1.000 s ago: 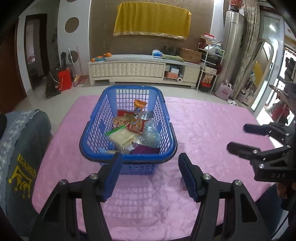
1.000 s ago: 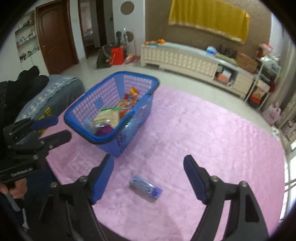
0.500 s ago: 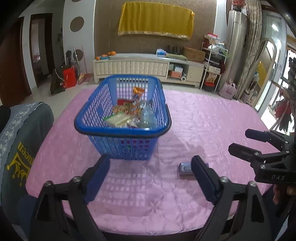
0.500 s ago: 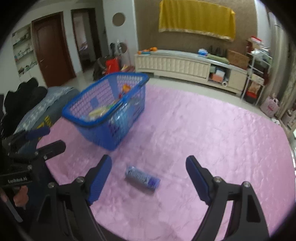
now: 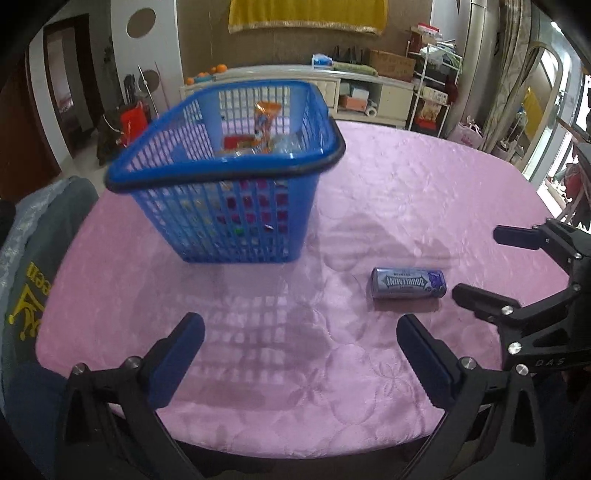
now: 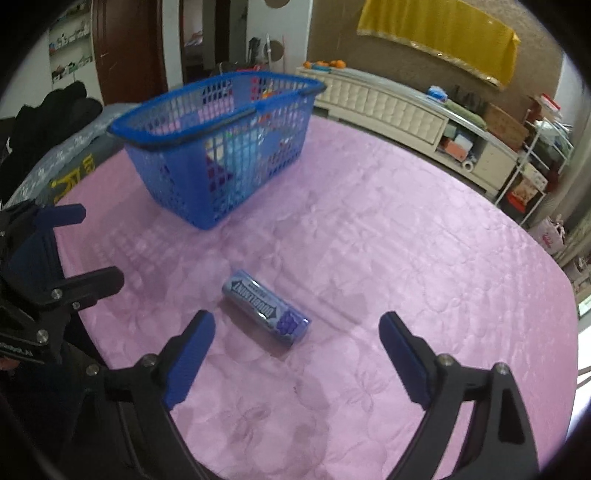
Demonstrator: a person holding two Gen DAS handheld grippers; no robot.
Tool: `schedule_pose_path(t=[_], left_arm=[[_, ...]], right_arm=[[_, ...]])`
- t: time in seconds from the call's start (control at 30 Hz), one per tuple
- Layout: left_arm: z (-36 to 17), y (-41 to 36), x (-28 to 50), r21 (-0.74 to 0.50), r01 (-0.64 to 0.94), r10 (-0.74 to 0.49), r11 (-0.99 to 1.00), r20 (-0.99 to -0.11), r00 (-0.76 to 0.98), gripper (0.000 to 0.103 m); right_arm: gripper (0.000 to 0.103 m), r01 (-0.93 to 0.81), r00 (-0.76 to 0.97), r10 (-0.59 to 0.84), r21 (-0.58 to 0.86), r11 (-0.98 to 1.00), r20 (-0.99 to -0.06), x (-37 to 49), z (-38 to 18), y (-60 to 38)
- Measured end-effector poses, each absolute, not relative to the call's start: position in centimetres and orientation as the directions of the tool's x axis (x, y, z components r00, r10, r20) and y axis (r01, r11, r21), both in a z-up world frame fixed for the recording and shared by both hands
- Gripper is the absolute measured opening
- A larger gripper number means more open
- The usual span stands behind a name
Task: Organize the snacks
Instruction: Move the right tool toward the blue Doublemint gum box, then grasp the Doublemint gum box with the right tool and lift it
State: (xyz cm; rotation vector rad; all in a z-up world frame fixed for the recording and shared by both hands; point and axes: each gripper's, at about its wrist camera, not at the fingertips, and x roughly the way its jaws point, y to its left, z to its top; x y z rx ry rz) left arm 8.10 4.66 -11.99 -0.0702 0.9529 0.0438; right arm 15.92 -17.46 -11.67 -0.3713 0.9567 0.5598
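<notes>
gum can (image 6: 266,313): lying on its side on the pink cloth (image 6: 388,236), label reading Doublemint, blue-purple, nothing touching it; also showing in the left view (image 5: 408,283)
can vs basket: sitting well apart from the basket, nearer the table's front edge
right gripper (image 6: 295,334): hovering just short of the can, jaws standing wide, having just been opening a little further; the can's near end is lying ahead of the gap, closer to the left finger, pads not pressing on it; in the left view it is showing at the right edge (image 5: 480,266), one finger tip close beside the can's end, contact unclear
left gripper (image 5: 301,338): jaws spreading fully, having just been opening, only bare cloth between the blue pads; showing at the left edge of the right view (image 6: 88,251)
basket (image 5: 207,177): blue plastic mesh, dark rim, standing upright on the cloth, beyond the left gripper
basket contents: snack packs (image 5: 264,125) sitting inside, one orange pack sticking up, the rest only partly readable through the mesh
chair (image 5: 33,251): grey cover with yellow print, standing against the table's left side
background: long cream cabinet (image 6: 384,101) running along the far wall, yellow cloth (image 6: 436,29) hanging above it
</notes>
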Motion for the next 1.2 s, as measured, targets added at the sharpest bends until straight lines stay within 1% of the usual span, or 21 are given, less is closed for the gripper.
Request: schedule_pose_path(t=[0.13, 0.3, 0.4, 0.53, 0.57, 0.6, 0.67, 0.73, 0.83, 0.87, 0.9, 1.07, 1.2], left_arm=[[-13.5, 4.5, 8.9, -0.046, -0.049, -0.012, 0.998, -0.838, 0.545, 0.103], [-14.9, 4.7, 10.3, -0.067, -0.054, -0.030, 0.996, -0.861, 0.507, 0.103], [-15.8, 5.0, 10.6, -0.081, -0.059, -0.042, 0.995, -0.873, 0.486, 0.103], [-16.4, 5.0, 10.7, -0.068, -0.062, -0.032, 0.996, -0.885, 0.465, 0.103], [-16.5, 5.0, 10.8, -0.070, -0.063, -0.033, 0.996, -0.885, 0.464, 0.103], [-16.6, 5.1, 10.8, -0.072, -0.063, -0.034, 0.995, -0.886, 0.463, 0.103], [-16.6, 5.1, 10.8, -0.074, -0.065, -0.035, 0.995, -0.885, 0.463, 0.103], [-16.7, 5.2, 10.7, -0.075, -0.069, -0.035, 0.995, -0.885, 0.464, 0.103], [-16.6, 5.7, 10.7, -0.079, -0.074, -0.036, 0.994, -0.884, 0.465, 0.103], [-16.6, 5.9, 10.6, -0.081, -0.079, -0.035, 0.994, -0.884, 0.466, 0.103], [-16.6, 5.9, 10.6, -0.085, -0.081, -0.038, 0.993, -0.884, 0.466, 0.103], [-16.2, 6.4, 10.0, -0.089, -0.076, -0.043, 0.993, -0.880, 0.473, 0.103], [-15.3, 6.8, 9.3, -0.104, -0.075, -0.054, 0.992, -0.868, 0.494, 0.103]], right_arm=[[0.093, -0.653, 0.405, 0.312, -0.034, 0.756, -0.860, 16.7, -13.2, -16.7], [0.093, -0.688, 0.323, 0.337, 0.025, 0.725, -0.884, 18.4, -15.3, -16.0], [0.093, -0.724, 0.287, 0.381, 0.061, 0.687, -0.879, 18.7, -15.9, -15.6], [0.092, -0.754, 0.241, 0.383, 0.077, 0.653, -0.892, 19.3, -16.7, -15.2], [0.091, -0.762, 0.231, 0.383, 0.078, 0.643, -0.894, 19.4, -16.9, -15.1], [0.086, -0.769, 0.220, 0.386, 0.084, 0.633, -0.896, 19.5, -17.1, -15.0], [0.084, -0.783, 0.199, 0.387, 0.091, 0.615, -0.900, 19.6, -17.4, -14.7], [0.080, -0.804, 0.203, 0.377, 0.066, 0.591, -0.903, 19.3, -17.4, -14.4], [0.069, -0.824, 0.202, 0.371, 0.047, 0.565, -0.907, 19.0, -17.1, -14.3], [0.060, -0.824, 0.197, 0.371, 0.052, 0.564, -0.907, 19.0, -16.9, -14.4], [0.046, -0.824, 0.202, 0.365, 0.044, 0.565, -0.909, 19.0, -16.7, -14.4], [0.037, -0.818, 0.215, 0.353, 0.030, 0.575, -0.910, 17.8, -16.1, -15.0], [0.036, -0.794, 0.231, 0.361, 0.039, 0.606, -0.904, 16.3, -15.3, -15.3]])
